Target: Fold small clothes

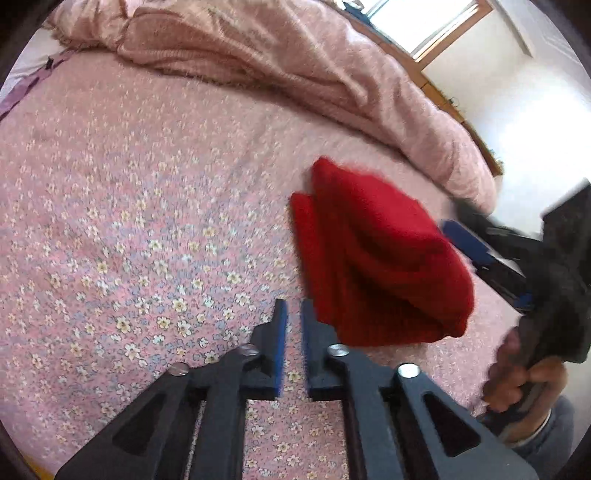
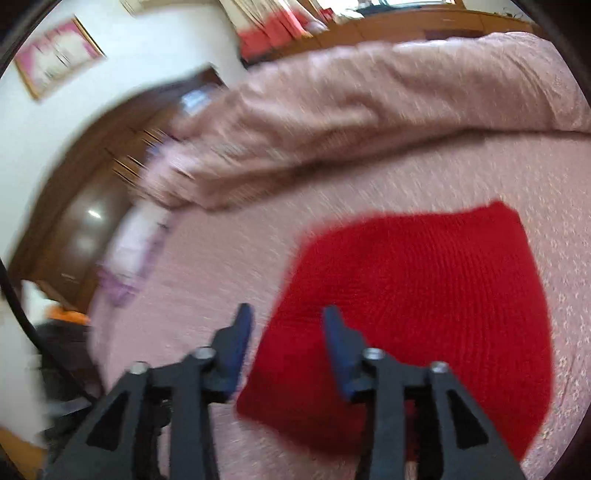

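A red knitted garment lies folded on the pink flowered bedsheet. My left gripper hovers just left of its near corner, jaws a narrow gap apart and empty. My right gripper comes in from the right, close to the garment's right edge. In the right wrist view the red garment fills the lower right, and my right gripper is open and empty above its left edge. That view is motion-blurred.
A bunched pink blanket lies along the far side of the bed, and it also shows in the right wrist view. A dark wooden headboard and a framed picture are at left. A window is at upper right.
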`<state>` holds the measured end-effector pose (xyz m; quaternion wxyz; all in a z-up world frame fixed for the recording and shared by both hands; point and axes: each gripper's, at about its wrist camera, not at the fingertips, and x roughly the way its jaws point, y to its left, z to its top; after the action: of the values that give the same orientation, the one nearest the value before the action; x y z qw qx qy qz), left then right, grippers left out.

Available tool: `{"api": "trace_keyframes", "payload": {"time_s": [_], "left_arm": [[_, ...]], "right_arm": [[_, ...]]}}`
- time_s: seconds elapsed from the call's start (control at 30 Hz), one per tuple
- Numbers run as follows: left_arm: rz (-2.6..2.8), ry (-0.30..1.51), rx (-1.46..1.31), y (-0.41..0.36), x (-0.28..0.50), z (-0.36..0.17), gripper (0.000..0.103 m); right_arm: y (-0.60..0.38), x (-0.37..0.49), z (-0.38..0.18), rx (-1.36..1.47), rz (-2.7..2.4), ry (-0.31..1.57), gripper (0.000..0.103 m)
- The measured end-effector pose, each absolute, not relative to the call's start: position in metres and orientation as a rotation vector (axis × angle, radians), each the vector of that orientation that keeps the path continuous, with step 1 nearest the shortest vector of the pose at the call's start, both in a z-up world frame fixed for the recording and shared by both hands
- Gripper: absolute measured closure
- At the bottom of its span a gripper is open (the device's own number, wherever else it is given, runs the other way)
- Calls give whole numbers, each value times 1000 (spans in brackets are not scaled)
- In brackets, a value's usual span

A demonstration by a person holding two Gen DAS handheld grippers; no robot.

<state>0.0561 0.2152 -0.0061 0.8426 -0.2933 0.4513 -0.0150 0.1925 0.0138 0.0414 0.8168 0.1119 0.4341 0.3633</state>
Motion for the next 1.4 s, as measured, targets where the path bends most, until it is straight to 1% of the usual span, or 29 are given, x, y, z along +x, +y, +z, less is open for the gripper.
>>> {"api": "trace_keyframes", "payload": {"time_s": [0.03, 0.1, 0.13, 0.17, 0.2, 0.3, 0.37, 0.43, 0.5, 0.57, 0.6, 0.63, 0.67, 0.73, 0.8, 0.87, 0.93, 0.97, 1.03, 1.07, 1.17, 1.27, 1.33, 1.37, 1.4], "left_arm": [[-37, 935, -622, 215, 54, -2, 87], [-61, 889, -642, 215, 52, 7, 68], [-74, 872, -656, 213, 51, 11, 65], [-95, 853, -678, 211, 53, 15, 58], [-121, 837, -697, 208, 54, 19, 51], [-202, 817, -730, 188, 66, 26, 37], [-221, 850, -730, 172, 82, 23, 37], [-213, 892, -712, 161, 100, 20, 36], [-160, 941, -670, 147, 120, 12, 36], [-105, 969, -616, 136, 130, 4, 36], [-86, 966, -599, 132, 132, 2, 44], [-75, 952, -593, 129, 132, 2, 55], [-58, 938, -576, 126, 132, 4, 77], [-45, 919, -544, 122, 128, 7, 82], [-23, 921, -514, 122, 122, 5, 83], [-16, 953, -502, 123, 117, -5, 83], [-23, 992, -507, 125, 113, -18, 83], [-18, 998, -484, 123, 110, -22, 83], [-11, 985, -409, 118, 106, -19, 75], [-9, 970, -356, 114, 103, -15, 68], [19, 949, -281, 108, 93, -6, 57], [42, 895, -228, 103, 76, 4, 56], [62, 841, -170, 96, 64, 12, 54], [80, 807, -135, 92, 59, 15, 51], [84, 784, -123, 91, 55, 18, 49]], "right_arm": [[0, 188, 52, 252, 789, 893, 36], [-40, 179, 74, 239, 785, 804, 32], [-54, 176, 79, 231, 778, 780, 31], [-77, 173, 82, 221, 736, 761, 31], [-95, 171, 80, 218, 707, 757, 31], [-136, 161, 58, 202, 635, 766, 31], [-156, 143, 34, 165, 578, 757, 31], [-161, 122, 10, 111, 538, 731, 27], [-158, 102, -12, 38, 511, 690, 22], [-144, 95, -27, -32, 505, 691, 22], [-136, 96, -30, -42, 514, 697, 22], [-126, 98, -32, -49, 531, 708, 22], [-116, 103, -34, -62, 552, 715, 22], [-106, 110, -31, -74, 528, 678, 22], [-104, 120, -31, -44, 479, 656, 22], [-107, 133, -38, -67, 393, 686, 17], [-111, 131, -42, -116, 381, 693, 17], [-110, 122, -43, -184, 377, 707, 17], [-115, 111, -43, -270, 344, 720, 19], [-126, 106, -41, -262, 352, 726, 19], [-155, 113, -29, -85, 444, 771, 19], [-175, 125, -17, 134, 517, 790, 19], [-177, 123, -11, 188, 542, 768, 19], [-177, 121, -7, 216, 581, 760, 19], [-176, 120, -6, 230, 604, 757, 19]]}}
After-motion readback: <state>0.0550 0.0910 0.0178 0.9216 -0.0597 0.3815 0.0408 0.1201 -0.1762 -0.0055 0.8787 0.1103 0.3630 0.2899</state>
